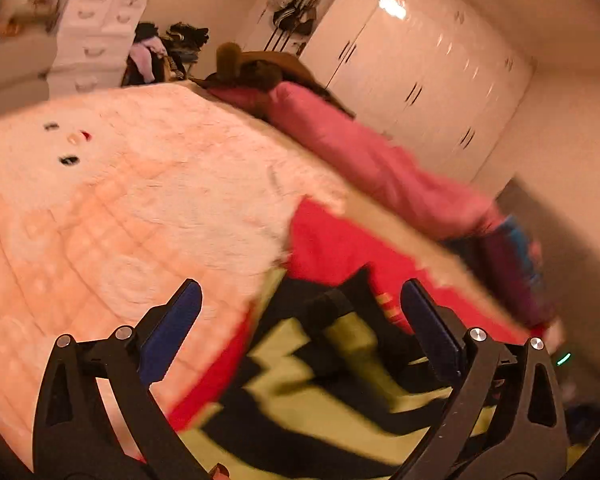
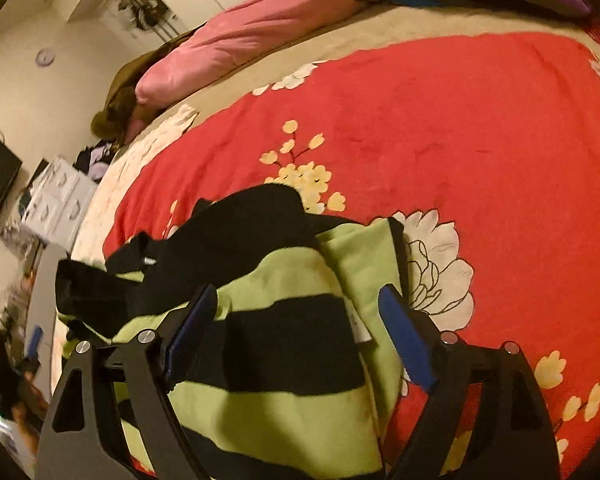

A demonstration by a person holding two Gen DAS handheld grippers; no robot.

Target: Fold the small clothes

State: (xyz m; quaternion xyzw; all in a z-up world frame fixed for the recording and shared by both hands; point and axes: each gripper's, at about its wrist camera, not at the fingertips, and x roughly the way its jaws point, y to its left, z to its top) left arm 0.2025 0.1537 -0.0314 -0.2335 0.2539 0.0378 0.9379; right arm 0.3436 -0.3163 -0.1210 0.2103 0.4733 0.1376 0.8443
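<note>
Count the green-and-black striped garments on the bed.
1: the striped garment lies bunched on the red floral blanket, just ahead of both open hand-held grippers. Others may be hidden beneath it.

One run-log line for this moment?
left gripper: open | right gripper: open | striped garment: on red blanket, unheld

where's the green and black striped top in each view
Left wrist view: the green and black striped top fills the bottom centre, blurred, lying on the red floral blanket.
Right wrist view: it lies at lower centre-left, partly folded, on the same blanket, beside a large white flower print.
Shared landmark: the pink duvet along the far edge of the bed, at upper centre-left in the right wrist view.
</note>
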